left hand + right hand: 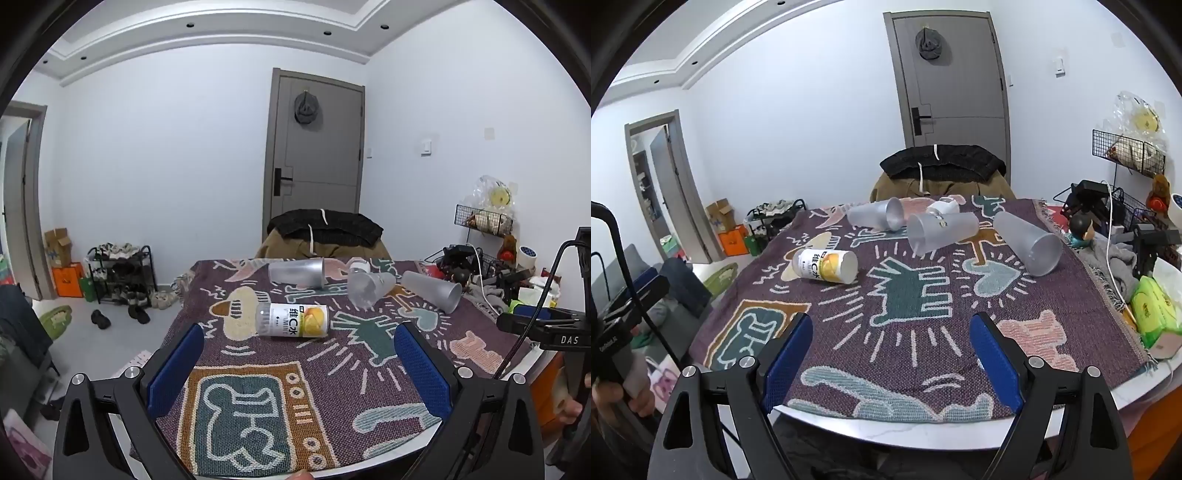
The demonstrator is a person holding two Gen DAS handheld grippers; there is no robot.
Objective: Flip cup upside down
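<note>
Sideways, the labelled cup (pixel 293 320) reads "维C水".

Near half of patterned-cloth desk (pixel 905 354) bare, free approach. Labelled yellow bottle (pixel 827 266) lying mid-left; three frosted plastic cups (pixel 942 232) block far edge.

Place: home, lived-in rm | cues: shoe rack (pixel 120 273) w/ shoes sitting by wall | hat (pixel 306 108) hanging on grey door (pixel 317 147) | patterned cloth (pixel 923 295) covering table | clothes (pixel 325 225) draping over chair
</note>
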